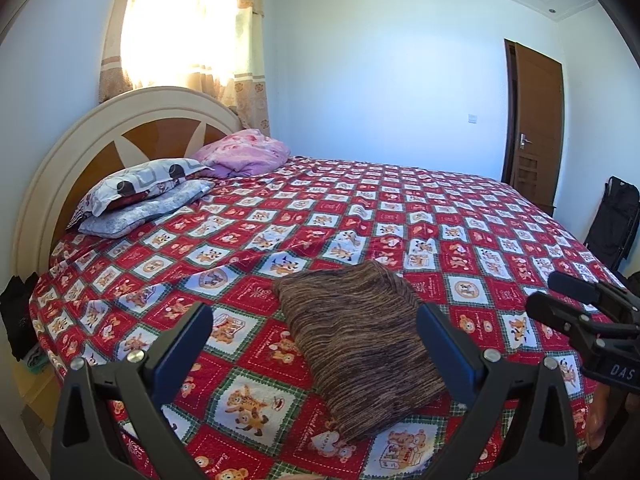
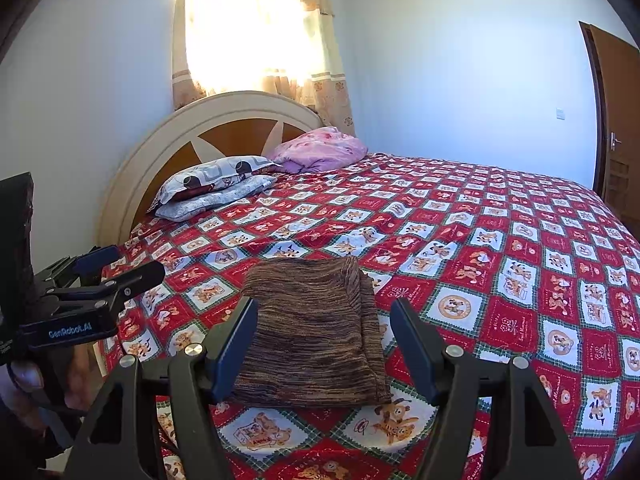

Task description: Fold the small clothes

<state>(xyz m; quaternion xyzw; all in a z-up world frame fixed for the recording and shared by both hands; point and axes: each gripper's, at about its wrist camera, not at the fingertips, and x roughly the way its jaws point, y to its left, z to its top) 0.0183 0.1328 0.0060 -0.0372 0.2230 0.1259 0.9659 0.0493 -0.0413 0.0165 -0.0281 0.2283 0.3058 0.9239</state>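
On the red patterned bedspread (image 1: 280,360), near its front edge, lies a folded brown knit garment (image 1: 360,344), seemingly soft, light and floppy, best pinched at a corner, while the left gripper (image 1: 316,328) and right gripper (image 2: 324,332) hover with jaws apart, empty.

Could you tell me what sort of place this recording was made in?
A home bedroom, most likely: a large bed with a rounded headboard, stacked pillows, and a curtained window.
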